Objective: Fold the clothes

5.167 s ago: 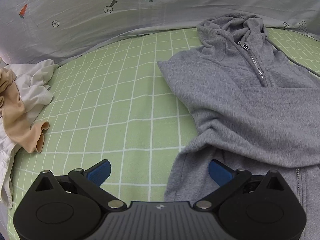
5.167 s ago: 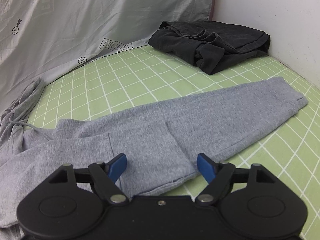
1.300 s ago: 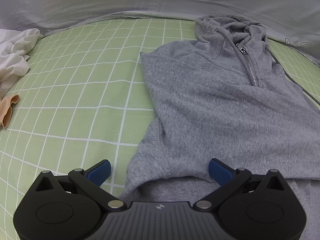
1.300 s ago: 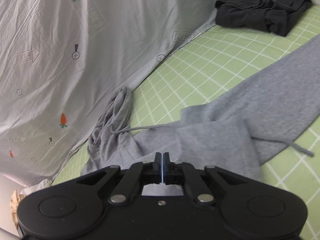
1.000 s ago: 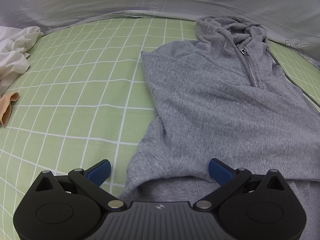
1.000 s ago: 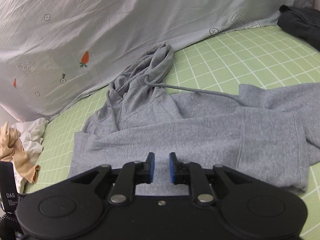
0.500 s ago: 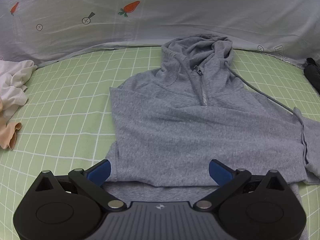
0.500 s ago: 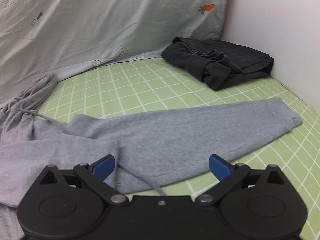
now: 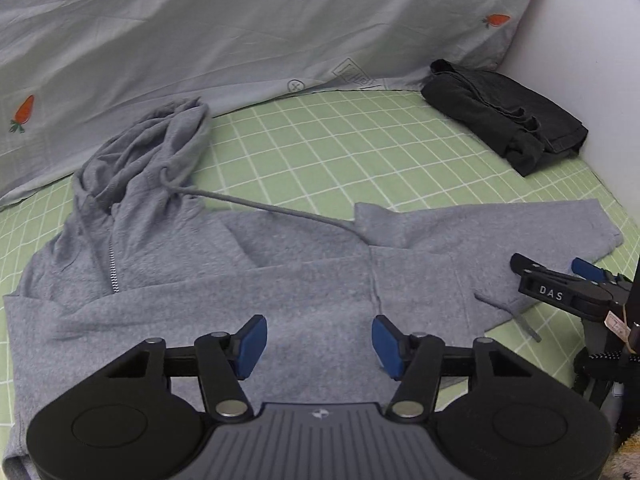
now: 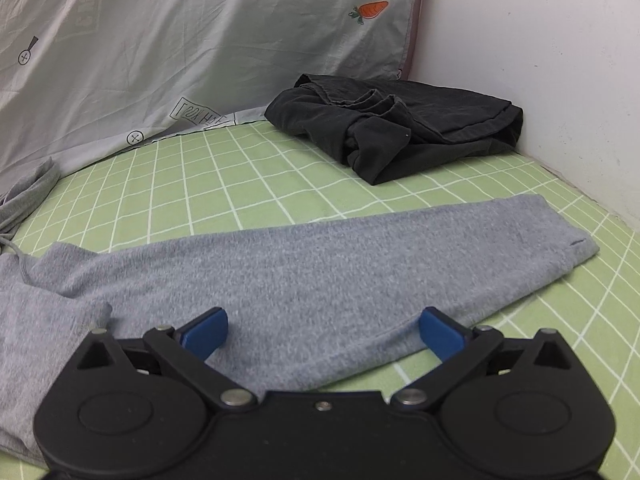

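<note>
A grey zip hoodie (image 9: 248,280) lies face up on the green checked sheet (image 9: 340,152), hood toward the back left, a folded sleeve across its chest. Its other sleeve (image 10: 320,268) stretches out to the right, cuff near the wall. My left gripper (image 9: 316,346) is open and empty just above the hoodie's body. My right gripper (image 10: 322,330) is open and empty, its fingers straddling the near edge of the stretched sleeve; it also shows at the right edge of the left wrist view (image 9: 560,284).
A folded dark grey garment (image 10: 396,136) lies at the back right corner by the white wall (image 10: 540,60). A grey printed sheet (image 9: 240,28) hangs along the back. The hoodie's drawstring (image 9: 280,212) trails across the sheet.
My left gripper has swung right, from the hoodie's middle toward its right side. My right gripper, which had let go and opened, has moved closer over the stretched sleeve.
</note>
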Demonstrator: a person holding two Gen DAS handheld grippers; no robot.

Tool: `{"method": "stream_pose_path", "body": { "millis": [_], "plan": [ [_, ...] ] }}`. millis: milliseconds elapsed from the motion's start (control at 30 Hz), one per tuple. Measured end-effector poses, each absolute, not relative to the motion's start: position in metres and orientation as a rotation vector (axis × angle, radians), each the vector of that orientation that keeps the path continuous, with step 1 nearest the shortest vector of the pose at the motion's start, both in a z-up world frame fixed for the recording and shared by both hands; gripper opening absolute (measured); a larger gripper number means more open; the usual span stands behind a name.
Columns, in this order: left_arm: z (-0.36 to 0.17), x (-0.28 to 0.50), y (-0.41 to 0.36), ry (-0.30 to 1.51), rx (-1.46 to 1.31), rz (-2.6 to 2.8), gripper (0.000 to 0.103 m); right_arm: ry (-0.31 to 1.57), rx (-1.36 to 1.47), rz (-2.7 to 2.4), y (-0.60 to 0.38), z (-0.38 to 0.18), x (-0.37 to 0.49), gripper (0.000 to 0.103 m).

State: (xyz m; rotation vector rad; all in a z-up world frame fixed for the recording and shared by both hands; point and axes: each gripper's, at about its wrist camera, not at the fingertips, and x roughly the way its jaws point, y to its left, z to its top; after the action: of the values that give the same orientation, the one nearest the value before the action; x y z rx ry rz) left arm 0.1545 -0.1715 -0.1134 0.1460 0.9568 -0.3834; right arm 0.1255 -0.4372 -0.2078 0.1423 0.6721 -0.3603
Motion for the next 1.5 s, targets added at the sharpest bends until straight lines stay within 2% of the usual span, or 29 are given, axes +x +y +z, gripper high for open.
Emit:
{"method": "stream_pose_path", "body": {
  "millis": [33, 133, 367, 400, 433, 467, 867, 1167, 1500],
  "plan": [
    [-0.116, 0.157, -0.181, 0.960, 0.148, -0.408, 0.046, 0.672, 0.141, -0.361, -0.437, -0.208, 0.126, 0.103],
    [-0.125, 0.164, -0.199, 0.983, 0.141, -0.433, 0.039, 0.673, 0.140, -0.361, -0.437, -0.208, 0.126, 0.103],
    [-0.143, 0.176, -0.223, 1.022, 0.140, -0.440, 0.037, 0.674, 0.137, -0.363, -0.437, -0.209, 0.126, 0.103],
    [-0.144, 0.178, -0.224, 1.022, 0.146, -0.441, 0.026, 0.674, 0.136, -0.363, -0.437, -0.209, 0.126, 0.103],
    [-0.144, 0.179, -0.226, 1.021, 0.151, -0.442, 0.006, 0.674, 0.136, -0.365, -0.437, -0.209, 0.126, 0.103],
    [-0.144, 0.179, -0.225, 1.023, 0.146, -0.440, 0.004, 0.674, 0.136, -0.366, -0.436, -0.209, 0.126, 0.103],
    [-0.116, 0.170, -0.191, 0.952, 0.085, -0.395, 0.003, 0.674, 0.135, -0.369, -0.436, -0.209, 0.127, 0.103],
    [-0.079, 0.163, -0.081, 0.900, -0.012, -0.178, 0.003, 0.675, 0.134, -0.368, -0.436, -0.209, 0.127, 0.103],
    [-0.090, 0.157, 0.049, 0.903, -0.113, 0.139, 0.003, 0.675, 0.132, -0.372, -0.436, -0.209, 0.127, 0.103]
  ]
}}
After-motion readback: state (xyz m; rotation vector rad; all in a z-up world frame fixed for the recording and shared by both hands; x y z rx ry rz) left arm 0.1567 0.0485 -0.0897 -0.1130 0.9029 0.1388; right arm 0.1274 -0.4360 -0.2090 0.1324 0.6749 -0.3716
